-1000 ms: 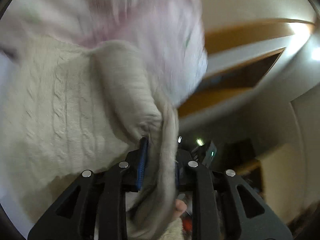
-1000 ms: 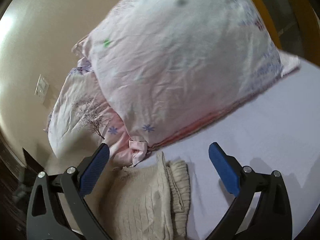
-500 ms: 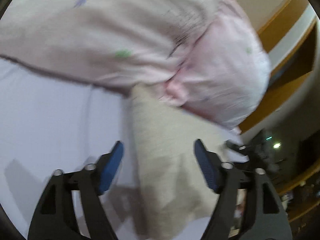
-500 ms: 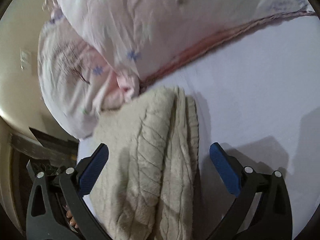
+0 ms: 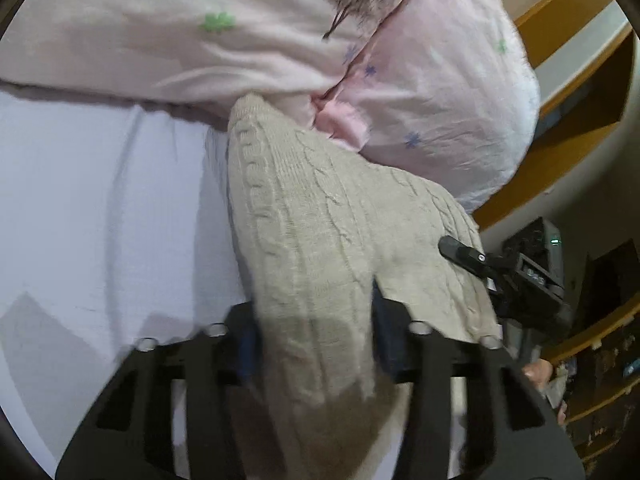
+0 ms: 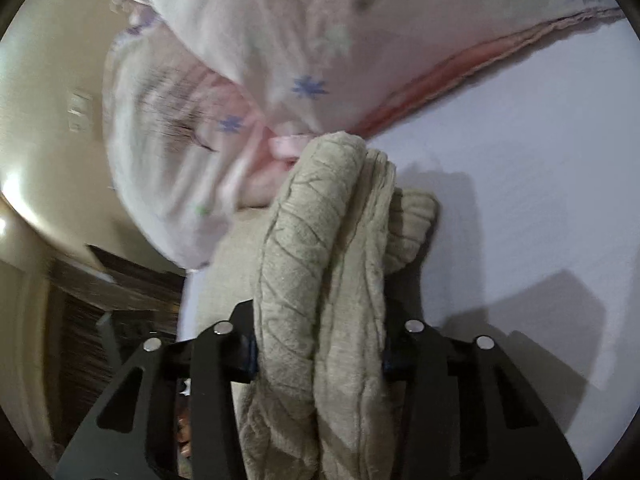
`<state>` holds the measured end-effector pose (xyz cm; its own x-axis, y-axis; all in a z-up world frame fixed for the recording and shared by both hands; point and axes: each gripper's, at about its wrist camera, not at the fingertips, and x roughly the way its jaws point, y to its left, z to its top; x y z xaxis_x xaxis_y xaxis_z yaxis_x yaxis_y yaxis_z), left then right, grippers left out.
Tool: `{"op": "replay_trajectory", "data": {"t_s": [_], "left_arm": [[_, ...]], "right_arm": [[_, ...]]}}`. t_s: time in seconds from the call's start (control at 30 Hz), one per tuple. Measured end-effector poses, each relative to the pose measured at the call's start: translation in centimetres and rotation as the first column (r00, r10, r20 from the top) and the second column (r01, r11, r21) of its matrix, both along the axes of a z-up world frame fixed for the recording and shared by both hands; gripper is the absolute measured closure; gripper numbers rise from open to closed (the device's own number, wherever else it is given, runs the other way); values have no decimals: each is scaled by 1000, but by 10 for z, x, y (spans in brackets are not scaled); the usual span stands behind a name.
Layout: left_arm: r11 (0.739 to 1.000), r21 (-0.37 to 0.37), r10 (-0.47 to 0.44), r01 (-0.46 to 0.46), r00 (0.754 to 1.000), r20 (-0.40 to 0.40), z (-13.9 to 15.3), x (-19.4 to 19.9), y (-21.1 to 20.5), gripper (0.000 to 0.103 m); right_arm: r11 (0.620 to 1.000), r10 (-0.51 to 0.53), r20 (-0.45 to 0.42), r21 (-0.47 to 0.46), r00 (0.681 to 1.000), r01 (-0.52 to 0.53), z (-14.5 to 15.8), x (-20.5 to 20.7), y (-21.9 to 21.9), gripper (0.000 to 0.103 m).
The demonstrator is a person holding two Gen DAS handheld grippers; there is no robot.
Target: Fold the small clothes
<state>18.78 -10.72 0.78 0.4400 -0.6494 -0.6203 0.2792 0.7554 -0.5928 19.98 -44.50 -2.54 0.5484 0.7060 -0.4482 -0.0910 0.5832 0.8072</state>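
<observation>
**A:** Status, left side first?

**B:** Your left hand-held gripper (image 5: 314, 346) is clamped on the beige cable-knit sweater (image 5: 320, 216); a bunched fold of it fills the gap between the blue pads. From there the knit runs forward across the white bed sheet (image 5: 100, 208), and its far end touches the pink floral pillow (image 5: 240, 36). Your other tool shows at the sweater's right edge in the left wrist view, dark and partly hidden.

**A:** And the right?

**B:** Your right hand-held gripper (image 6: 318, 354) is also pinched down on the sweater (image 6: 316, 248). Here it's a thick stack of layers, standing on edge between the fingers. A ribbed cuff or hem hangs off the right side of that stack, over the sheet (image 6: 540, 160). The top of the bundle sits against the pillow (image 6: 280, 40) seam.

**A:** Sweater flat anywhere?

**B:** Can't tell. The views are blurred and the lower part is hidden behind the fingers.
</observation>
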Motion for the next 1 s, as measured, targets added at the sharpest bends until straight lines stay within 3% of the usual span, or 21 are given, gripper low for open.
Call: {"op": "replay_trajectory", "data": {"t_s": [0.07,0.13,0.17,0.23,0.27,0.3,0.4,0.43,0.5,0.53,0.57,0.6,0.67,0.77,0.8,0.9,1.0], "left_arm": [[1000,-16,-3,3,999,38,14,-10,17,62],[999,42,21,-26,993,115,27,-19,30,61],[993,101,40,-54,989,140,30,-20,35,56],[978,178,89,-112,987,135,26,-18,42,53],[966,209,126,-151,984,126,23,-19,48,52],[963,210,144,-170,980,135,23,-22,52,51],[952,216,173,-215,965,199,30,-39,61,38],[946,231,179,-228,959,218,32,-45,61,36],[927,272,185,-256,947,262,36,-60,62,28],[917,293,188,-270,942,278,37,-66,61,25],[898,322,200,-298,931,305,38,-77,61,19],[889,336,204,-312,926,318,37,-84,62,15],[871,363,207,-332,917,342,35,-98,60,12],[861,398,181,-318,921,345,27,-116,57,8],[858,408,172,-312,923,345,24,-119,54,6],[857,423,158,-295,931,328,15,-125,49,5],[872,422,133,-247,951,281,7,-124,46,4]], "right_arm": [[996,44,30,79,999,-47,3,-1,6,64],[988,98,51,116,994,-103,5,1,22,61],[990,107,50,83,993,-111,6,2,31,56],[994,27,45,-111,999,-22,16,0,42,45],[984,-33,77,-173,996,46,22,-5,39,41],[978,-90,132,-176,987,113,30,-14,29,40],[993,-101,201,-36,974,111,37,-26,12,40],[995,-85,194,-38,977,94,36,-24,16,40],[996,-22,160,-82,987,36,31,-14,35,47],[996,8,152,-92,988,6,29,-10,41,60],[994,44,145,-105,988,-29,28,-5,51,80],[988,77,143,-142,987,-57,27,-2,61,90],[976,51,134,-215,990,-21,25,1,66,95],[977,-98,124,-178,987,119,23,-1,34,95],[958,-159,126,-222,979,184,23,-4,24,95],[927,-189,124,-304,974,219,26,-8,28,93],[891,-234,182,-354,955,286,45,-31,36,64]]}}
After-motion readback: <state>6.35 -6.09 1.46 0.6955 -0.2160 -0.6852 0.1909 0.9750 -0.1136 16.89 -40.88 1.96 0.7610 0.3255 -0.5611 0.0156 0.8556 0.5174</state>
